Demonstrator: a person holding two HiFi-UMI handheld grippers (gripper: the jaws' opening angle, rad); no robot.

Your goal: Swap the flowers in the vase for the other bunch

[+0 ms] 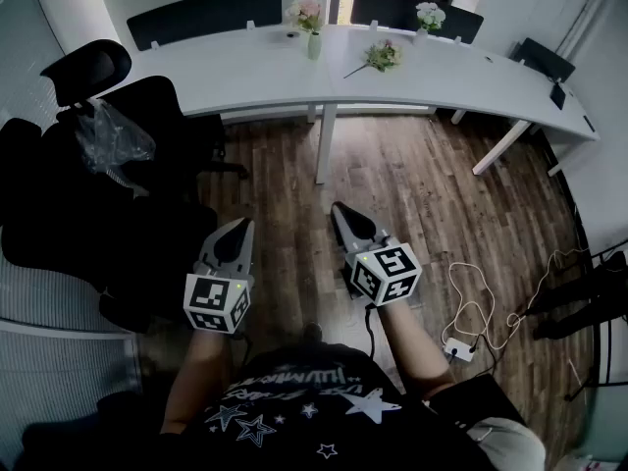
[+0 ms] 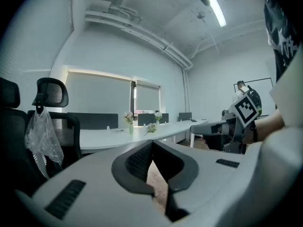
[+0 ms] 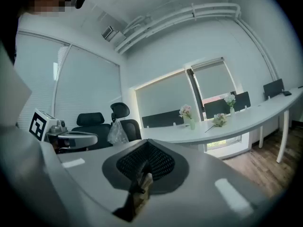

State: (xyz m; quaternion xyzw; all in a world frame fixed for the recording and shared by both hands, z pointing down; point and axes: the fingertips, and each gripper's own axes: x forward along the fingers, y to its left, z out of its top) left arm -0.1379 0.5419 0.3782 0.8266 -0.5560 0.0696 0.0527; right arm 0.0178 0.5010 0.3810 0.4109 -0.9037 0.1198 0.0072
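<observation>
Status: left tongs [image 1: 239, 229] and right tongs [image 1: 342, 212] are both pressed together and empty. Each gripper view shows the tips meeting on air. Both are held roughly level, over the wood floor [image 1: 412, 194].

Targets are well apart from the tongs, straight ahead on the white table [image 1: 226, 72]:
- vase [image 1: 314, 46] is upright with pink flowers [image 1: 305, 11] in it, near the table's middle.
- loose bunch [image 1: 382, 56] lies flat just right of the vase, not touching it. Long axis is diagonal: heads far-right, stem end near-left, pointing back toward the person.
- second vase [image 1: 429, 16] stands further back. My read is that it isn't part of the job.

Geometry: the vase sits almost in line with the right tongs and the loose bunch slightly right of that, so the right hand is nearer to both. The left has to reach across. Nothing is in range yet, so I judge the approach comes first.

Writing: the marker cubes [image 1: 218, 303] carry square codes only. The shirt [image 1: 294, 400] print is inverted and not legible. No brands readable.
</observation>
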